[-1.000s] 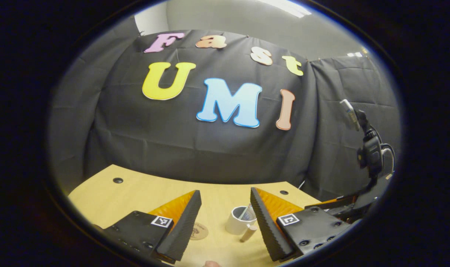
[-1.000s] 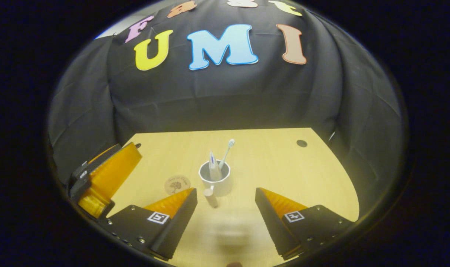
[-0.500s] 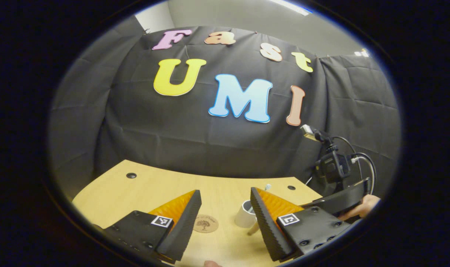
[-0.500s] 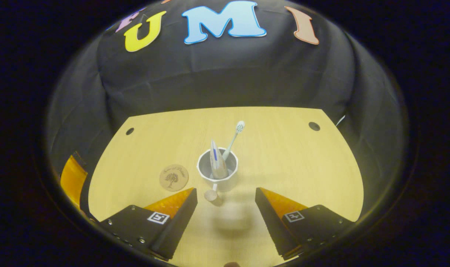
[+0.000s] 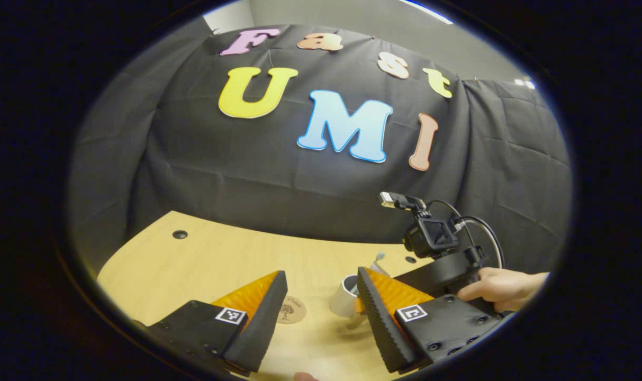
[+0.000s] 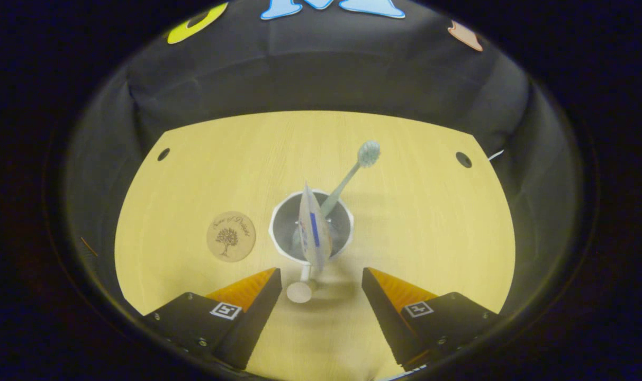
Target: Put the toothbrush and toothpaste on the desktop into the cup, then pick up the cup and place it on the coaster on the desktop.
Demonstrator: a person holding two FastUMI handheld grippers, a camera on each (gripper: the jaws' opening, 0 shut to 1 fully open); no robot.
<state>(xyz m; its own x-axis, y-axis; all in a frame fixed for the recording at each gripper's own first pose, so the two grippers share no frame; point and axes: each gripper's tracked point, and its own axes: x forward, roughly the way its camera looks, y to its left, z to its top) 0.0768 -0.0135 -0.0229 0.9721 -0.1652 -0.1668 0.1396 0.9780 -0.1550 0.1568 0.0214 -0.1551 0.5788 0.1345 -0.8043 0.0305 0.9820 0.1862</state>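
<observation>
Two grippers are presented above a wooden desktop (image 6: 405, 222). The cup (image 6: 310, 227) stands upright near the desktop's middle, with the toothbrush (image 6: 352, 177) leaning bristles-up against its far rim and the toothpaste (image 6: 314, 233) resting tail-up inside, so the loading step is judged complete. The coaster (image 6: 231, 236) lies flat just beside the cup, apart from it, and is not yet occupied. The right gripper (image 6: 321, 288) is held over the cup's near side with its jaws spread wide and nothing between them; the cup's wooden handle (image 6: 300, 291) points toward the gap, an alignment judged to prepare a grasp there. The left gripper (image 5: 321, 301) is likewise held wide open and empty, kept back from the cup, presumably to leave the approach free. In the left gripper view, the cup (image 5: 344, 299) is partly masked by that gripper's own finger, and the coaster (image 5: 291, 310) is half hidden. A hand (image 5: 498, 288) holding the other gripper is cut off at the edge.
</observation>
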